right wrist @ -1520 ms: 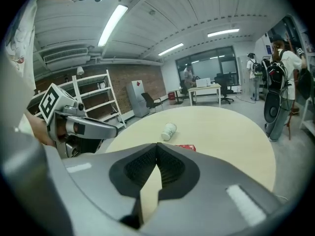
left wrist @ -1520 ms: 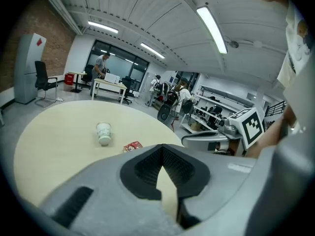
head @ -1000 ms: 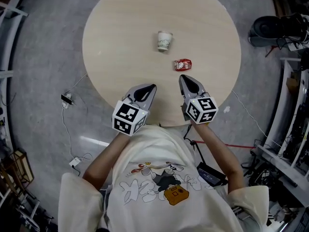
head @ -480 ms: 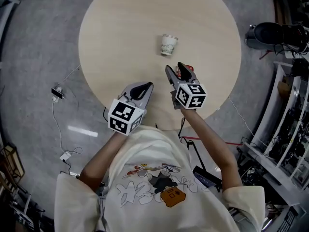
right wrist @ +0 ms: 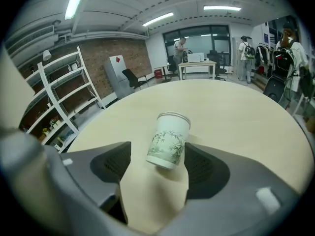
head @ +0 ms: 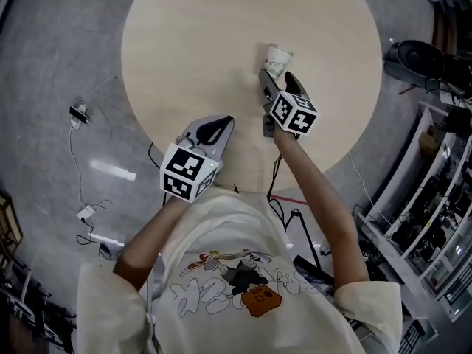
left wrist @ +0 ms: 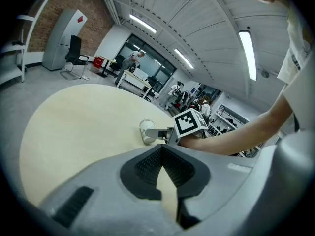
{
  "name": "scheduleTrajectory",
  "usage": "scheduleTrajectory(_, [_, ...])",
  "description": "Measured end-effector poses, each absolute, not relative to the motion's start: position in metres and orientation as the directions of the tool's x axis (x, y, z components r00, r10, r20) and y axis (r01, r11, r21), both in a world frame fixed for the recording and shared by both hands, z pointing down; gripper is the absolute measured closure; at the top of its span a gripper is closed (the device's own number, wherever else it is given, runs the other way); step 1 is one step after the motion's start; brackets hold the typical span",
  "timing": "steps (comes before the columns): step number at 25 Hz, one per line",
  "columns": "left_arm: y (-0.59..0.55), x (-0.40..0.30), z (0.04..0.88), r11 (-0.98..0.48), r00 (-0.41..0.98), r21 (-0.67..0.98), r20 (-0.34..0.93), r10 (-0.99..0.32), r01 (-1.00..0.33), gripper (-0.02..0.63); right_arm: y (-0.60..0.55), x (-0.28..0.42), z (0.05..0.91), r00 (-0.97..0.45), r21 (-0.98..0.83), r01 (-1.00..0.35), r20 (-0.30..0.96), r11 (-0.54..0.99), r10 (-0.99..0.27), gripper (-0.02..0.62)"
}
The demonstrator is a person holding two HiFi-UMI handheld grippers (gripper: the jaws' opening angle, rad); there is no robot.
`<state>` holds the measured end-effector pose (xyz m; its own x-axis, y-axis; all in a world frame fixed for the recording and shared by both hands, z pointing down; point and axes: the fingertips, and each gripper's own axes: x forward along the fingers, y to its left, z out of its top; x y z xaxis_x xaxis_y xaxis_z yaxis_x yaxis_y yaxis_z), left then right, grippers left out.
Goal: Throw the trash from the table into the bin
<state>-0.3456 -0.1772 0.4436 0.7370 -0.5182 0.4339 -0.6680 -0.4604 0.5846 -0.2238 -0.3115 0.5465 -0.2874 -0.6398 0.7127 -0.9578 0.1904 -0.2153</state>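
Here the paper cup [right wrist: 169, 140] lies on its side on the round table [head: 192, 43], between the right gripper's [head: 277, 77] jaws, which have just been opening and don't press it yet. Best to centre on its body and squeeze gently, lest it roll or crush. The left gripper [head: 223, 119], closed and empty, hovers well apart, and nothing blocks the reach.

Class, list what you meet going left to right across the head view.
In order: charger cable on the floor → left gripper → right gripper → shelving. The paper cup overlaps the right gripper, so it is left out.
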Motion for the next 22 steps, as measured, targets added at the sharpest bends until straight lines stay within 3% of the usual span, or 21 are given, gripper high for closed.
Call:
scheduleTrajectory(5, [-0.175,-0.350,0.446,-0.433,0.713,0.580,0.440,-0.546,-0.690,0.601,-0.322,-0.222,0.569,-0.242,-0.175,-0.970,0.744,0.167,-0.622,0.252])
scheduleTrajectory(8, [-0.165,-0.346,0.439,-0.432,0.708,0.576,0.435,-0.556,-0.694,0.601,-0.321,-0.218,0.571,-0.231,-0.163,-0.973,0.759,0.166,-0.608,0.302])
scheduleTrajectory(22, [-0.128,-0.319,0.419,-0.512,0.735,0.533,0.411,-0.539,-0.673,0.601,-0.250,-0.229,0.505,-0.431,-0.312,-0.902,0.671,0.297,-0.604,0.318])
